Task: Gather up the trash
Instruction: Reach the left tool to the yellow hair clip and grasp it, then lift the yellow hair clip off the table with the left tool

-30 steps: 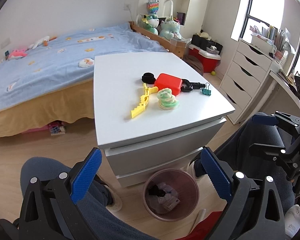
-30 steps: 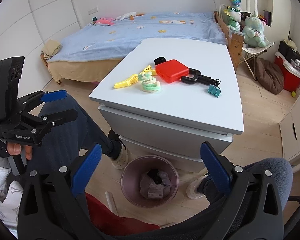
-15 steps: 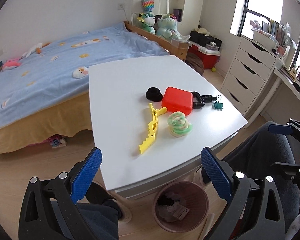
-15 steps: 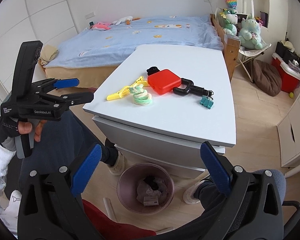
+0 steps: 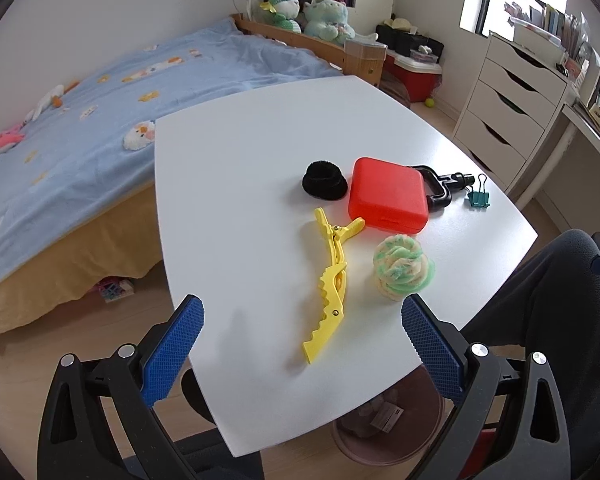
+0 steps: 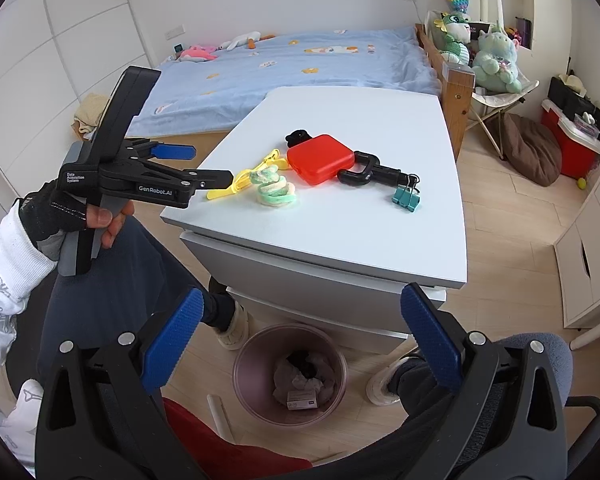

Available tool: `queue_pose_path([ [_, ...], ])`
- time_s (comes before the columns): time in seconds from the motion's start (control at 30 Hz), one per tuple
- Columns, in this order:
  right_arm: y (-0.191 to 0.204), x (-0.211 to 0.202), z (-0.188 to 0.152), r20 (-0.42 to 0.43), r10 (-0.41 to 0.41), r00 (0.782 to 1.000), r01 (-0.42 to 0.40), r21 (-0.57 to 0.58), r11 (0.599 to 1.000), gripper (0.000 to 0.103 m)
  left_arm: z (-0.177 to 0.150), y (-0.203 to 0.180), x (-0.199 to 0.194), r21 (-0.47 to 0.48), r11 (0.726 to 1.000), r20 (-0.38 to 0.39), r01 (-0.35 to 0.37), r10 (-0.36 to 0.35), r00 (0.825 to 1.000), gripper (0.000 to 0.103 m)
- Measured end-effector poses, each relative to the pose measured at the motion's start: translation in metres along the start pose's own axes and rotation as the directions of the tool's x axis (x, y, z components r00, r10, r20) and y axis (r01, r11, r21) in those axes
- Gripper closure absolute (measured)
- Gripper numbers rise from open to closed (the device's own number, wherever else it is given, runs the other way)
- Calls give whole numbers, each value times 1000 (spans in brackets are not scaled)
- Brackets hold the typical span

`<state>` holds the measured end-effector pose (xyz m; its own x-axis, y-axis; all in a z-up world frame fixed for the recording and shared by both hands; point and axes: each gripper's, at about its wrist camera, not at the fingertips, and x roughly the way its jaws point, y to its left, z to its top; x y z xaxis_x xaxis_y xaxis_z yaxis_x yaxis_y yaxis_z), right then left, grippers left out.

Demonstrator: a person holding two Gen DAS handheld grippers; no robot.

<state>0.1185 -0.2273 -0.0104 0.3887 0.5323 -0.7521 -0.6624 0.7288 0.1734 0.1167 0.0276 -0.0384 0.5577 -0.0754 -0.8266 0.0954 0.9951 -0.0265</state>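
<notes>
The left gripper has been lifted and carried forward over the last second: where the bin and the drawer fronts filled its view, the near corner of the table is now looked down on. Its jaws are held wide apart with nothing between them, and the yellow clip lies on the table just ahead of the gap. From the right wrist view the left gripper is seen beside the table's near left edge, held in a gloved hand. The right gripper has hardly shifted; it hangs low in front of the drawers, jaws also spread and empty.

The bin stands on the floor below the table's front edge and already holds crumpled scraps.

Beyond the clip, the green-and-cream wad sits nearest the right edge, and is judged the likeliest piece of trash left. Further back lie the red case, the black ring, a black handle and a teal binder clip.

The move is read as the start of a fresh pick by the left gripper; no item has yet been touched.
</notes>
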Motion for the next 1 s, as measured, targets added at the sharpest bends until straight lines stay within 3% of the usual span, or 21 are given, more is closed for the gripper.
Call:
queue_pose_path([
  [0.2, -3, 1, -2, -3, 2, 1000, -2, 9, 1000, 6, 3, 1, 15, 11, 1000, -29, 9, -9, 1000, 10],
  [0.27, -4, 1, -3, -4, 1, 1000, -1, 13, 1000, 6, 3, -1, 18, 16, 1000, -39, 14, -13, 999, 23],
  [0.47, -5, 1, -4, -8, 0, 1000, 0, 17, 1000, 6, 3, -3, 25, 20, 1000, -53, 19, -18, 998, 45],
  [0.7, -5, 4, -4, -10, 3, 1000, -3, 16, 1000, 6, 4, -4, 23, 23, 999, -42, 32, -31, 999, 63],
  [0.83, -4, 7, -1, -10, 2, 1000, -2, 12, 1000, 6, 4, -4, 22, 14, 999, -38, 38, -37, 999, 85],
  [1.0, -3, 11, 6, -7, 0, 1000, 0, 2, 1000, 6, 3, -1, 20, -2, 1000, -21, 29, -29, 999, 91],
])
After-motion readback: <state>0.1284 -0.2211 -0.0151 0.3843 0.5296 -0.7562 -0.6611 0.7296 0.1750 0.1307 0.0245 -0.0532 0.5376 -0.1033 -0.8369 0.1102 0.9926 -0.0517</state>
